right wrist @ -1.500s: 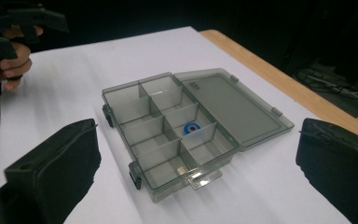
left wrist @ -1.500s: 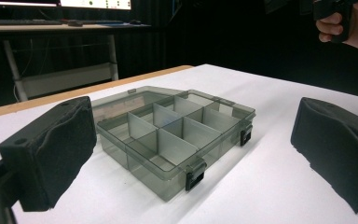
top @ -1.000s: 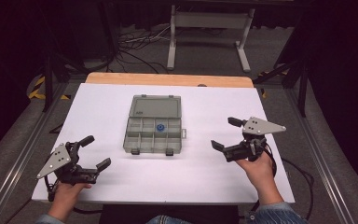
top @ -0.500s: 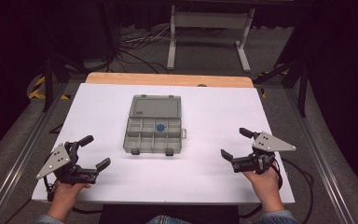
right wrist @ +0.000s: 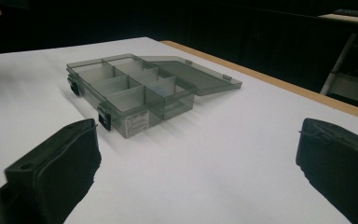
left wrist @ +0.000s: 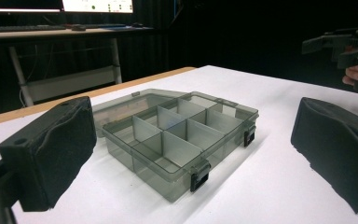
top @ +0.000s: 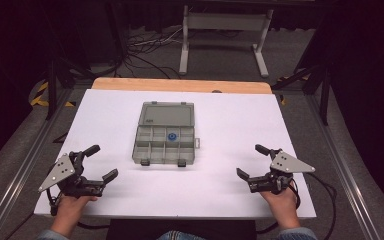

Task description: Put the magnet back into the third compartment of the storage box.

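A smoky grey compartment box (top: 165, 134) lies open in the middle of the white table (top: 240, 120), lid (top: 167, 114) folded flat toward the far side. A small blue round item (top: 171, 136) sits in one of its middle cells. My left gripper (top: 105, 161) is open near the front left edge, apart from the box. At the front right, my right gripper (top: 249, 160) is open too, with nothing between its jaws. The left gripper view looks between wide-set pads (left wrist: 51, 154) at the box (left wrist: 177, 135). The right gripper view has the box (right wrist: 130, 88) ahead to the left.
A wooden strip (top: 180, 85) runs along the table's far edge. Behind it stand a white metal frame (top: 225, 35) and loose floor cables (top: 145, 50). Metal rails (top: 25, 165) flank both sides. The other hand's gripper (left wrist: 345, 46) appears far right in the left gripper view.
My right gripper has drawn back toward the front right corner of the table, still open. The left gripper and the box have stayed put.
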A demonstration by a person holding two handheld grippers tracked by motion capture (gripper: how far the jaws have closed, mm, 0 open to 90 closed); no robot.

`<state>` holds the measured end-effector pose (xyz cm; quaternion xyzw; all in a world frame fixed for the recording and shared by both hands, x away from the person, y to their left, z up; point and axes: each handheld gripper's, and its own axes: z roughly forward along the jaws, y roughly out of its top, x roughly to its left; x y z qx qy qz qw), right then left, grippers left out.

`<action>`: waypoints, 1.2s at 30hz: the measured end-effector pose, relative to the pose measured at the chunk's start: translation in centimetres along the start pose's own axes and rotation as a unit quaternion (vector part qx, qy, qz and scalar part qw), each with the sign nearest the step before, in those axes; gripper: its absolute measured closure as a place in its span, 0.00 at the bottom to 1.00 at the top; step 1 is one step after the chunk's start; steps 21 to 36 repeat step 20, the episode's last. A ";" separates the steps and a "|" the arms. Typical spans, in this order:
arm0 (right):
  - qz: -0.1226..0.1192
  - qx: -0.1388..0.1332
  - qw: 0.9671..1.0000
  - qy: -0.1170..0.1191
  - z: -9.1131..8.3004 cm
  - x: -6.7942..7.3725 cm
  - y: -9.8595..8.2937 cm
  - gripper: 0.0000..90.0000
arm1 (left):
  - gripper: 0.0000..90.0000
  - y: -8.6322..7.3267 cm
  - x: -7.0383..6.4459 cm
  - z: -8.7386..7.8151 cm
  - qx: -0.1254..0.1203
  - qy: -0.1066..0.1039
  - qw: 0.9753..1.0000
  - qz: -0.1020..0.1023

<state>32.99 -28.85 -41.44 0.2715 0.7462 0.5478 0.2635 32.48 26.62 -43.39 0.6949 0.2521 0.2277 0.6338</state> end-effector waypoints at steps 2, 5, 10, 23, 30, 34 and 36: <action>-0.001 -0.001 1.000 -0.002 0.0 0.0 -0.4 0.00 | 0.01 0.0 0.0 0.1 -0.003 0.000 1.000 -0.002; 0.006 -0.002 1.000 -0.001 0.0 -0.1 -0.9 0.00 | 0.01 -0.1 0.0 0.2 -0.004 -0.003 1.000 -0.002; 0.011 0.005 1.000 0.001 0.5 -0.1 -1.6 0.00 | 0.01 -0.2 0.0 0.3 -0.007 -0.007 1.000 -0.008; 0.016 0.001 1.000 -0.003 0.6 0.0 -1.7 0.00 | 0.01 -0.2 0.1 0.3 -0.008 -0.007 1.000 -0.013; 0.016 0.001 1.000 -0.003 0.6 0.0 -1.7 0.00 | 0.01 -0.2 0.1 0.3 -0.008 -0.007 1.000 -0.013; 0.016 0.001 1.000 -0.003 0.6 0.0 -1.7 0.00 | 0.01 -0.2 0.1 0.3 -0.008 -0.007 1.000 -0.013; 0.016 0.001 1.000 -0.003 0.6 0.0 -1.7 0.00 | 0.01 -0.2 0.1 0.3 -0.008 -0.007 1.000 -0.013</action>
